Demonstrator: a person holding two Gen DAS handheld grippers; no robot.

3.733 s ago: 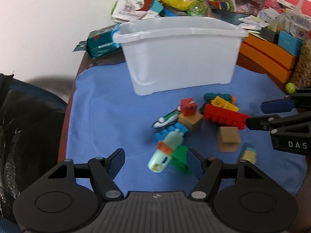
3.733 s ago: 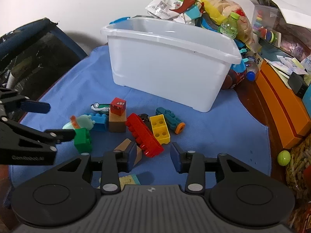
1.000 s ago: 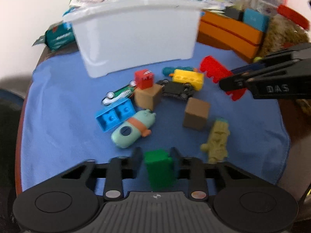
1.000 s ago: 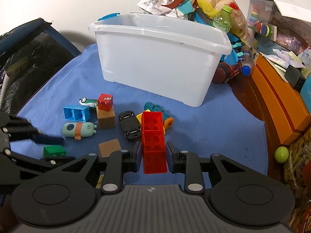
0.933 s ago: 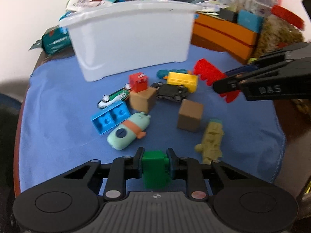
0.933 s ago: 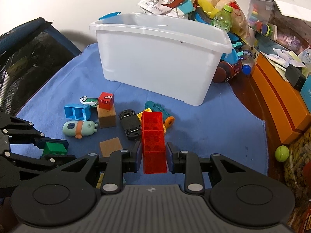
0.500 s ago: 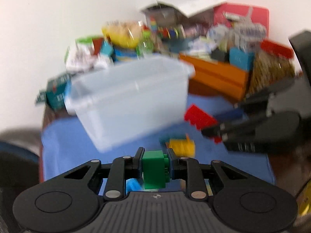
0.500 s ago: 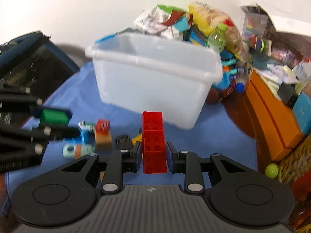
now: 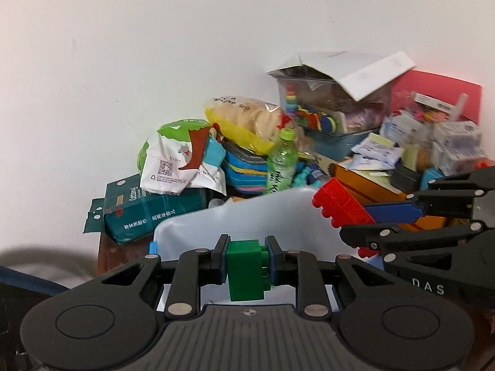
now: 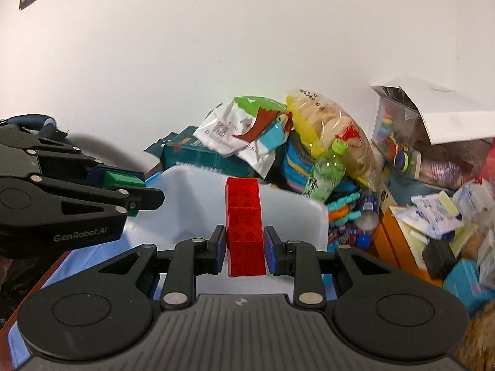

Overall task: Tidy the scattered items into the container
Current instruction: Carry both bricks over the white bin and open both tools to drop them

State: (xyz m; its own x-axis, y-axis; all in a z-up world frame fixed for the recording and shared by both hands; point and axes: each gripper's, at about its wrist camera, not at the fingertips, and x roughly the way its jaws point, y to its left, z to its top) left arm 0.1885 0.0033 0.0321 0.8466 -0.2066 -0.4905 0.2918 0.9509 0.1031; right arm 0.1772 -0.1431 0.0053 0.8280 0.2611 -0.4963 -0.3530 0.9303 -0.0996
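the left gripper is clamped on a green block, its two blue pads pressed flat against the block's left and right sides. the block sits square between the fingers, close in to the gripper body, with its studs facing right in the left wrist view. from the right wrist view the same gripper comes in from the left edge, and the green block shows as a thin green slab between its upper and lower fingers.

the right gripper is clamped on a long red block. the pads grip only the near end of it, and the rest of the block juts straight forward past the fingertips, its hollow underside facing the camera. in the left wrist view this gripper reaches in from the right, with the red block sticking out up and to the left from between its fingers, studs along the lower edge.

the white container lies just beyond and below both grippers. in the left wrist view the green block sits in front of the container's pale wall; in the right wrist view the red block's far end reaches up against the container. a strip of blue cloth shows below the left gripper. behind the container, against the white wall, a heap of bags, a green bottle and boxes is piled up.
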